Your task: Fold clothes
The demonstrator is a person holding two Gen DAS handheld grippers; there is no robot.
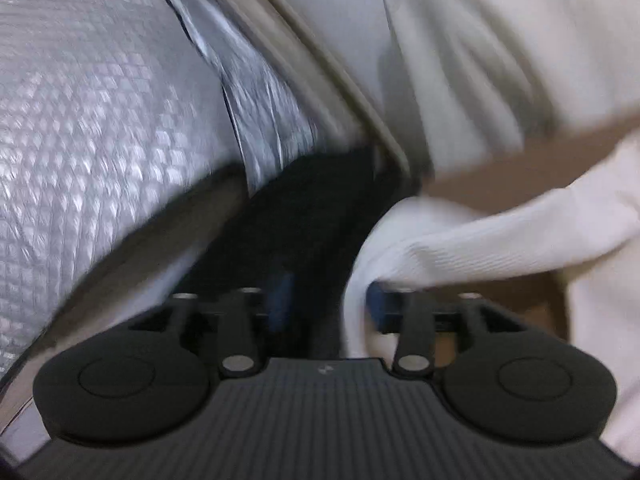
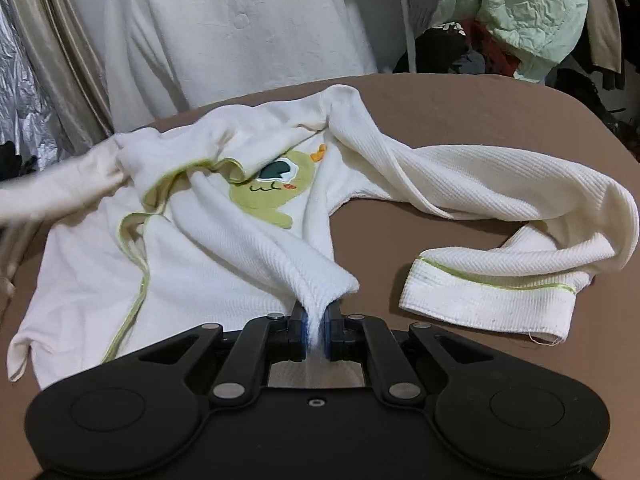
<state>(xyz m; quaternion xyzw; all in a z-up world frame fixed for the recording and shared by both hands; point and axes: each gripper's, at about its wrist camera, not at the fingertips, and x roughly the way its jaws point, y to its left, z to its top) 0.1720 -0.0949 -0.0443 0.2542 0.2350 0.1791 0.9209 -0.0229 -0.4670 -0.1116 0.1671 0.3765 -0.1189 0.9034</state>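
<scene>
Right wrist view: the right gripper [image 2: 318, 326] is seen at the lower centre of the frame, its two blue pads closed on a pinched ridge of a white ribbed sweatshirt [image 2: 224, 248]. The fabric is drawn up from the pads in a raised fold that runs toward the upper left, where a green cartoon appliqué [image 2: 272, 196] with a dark eye and an orange tuft is sewn on the chest. The garment is spread, crumpled, across a brown padded table [image 2: 460, 108], filling the left and centre of the frame. A lime-green piping line is seen along a seam at the left. One long sleeve [image 2: 500, 208] is looped to the right and ends in a broad ribbed cuff [image 2: 480, 300] edged in green, lying flat just right of the gripper. A pale green quilted cloth [image 2: 520, 4] is bunched at the upper right behind the table.

In the left wrist view, which is blurred, the left gripper [image 1: 326, 306] is seen at the lower centre with its blue pads standing apart. White ribbed fabric is draped over the right pad and hangs into the gap; no pinch is seen. Silver embossed foil sheeting [image 1: 100, 120] fills the upper left.
</scene>
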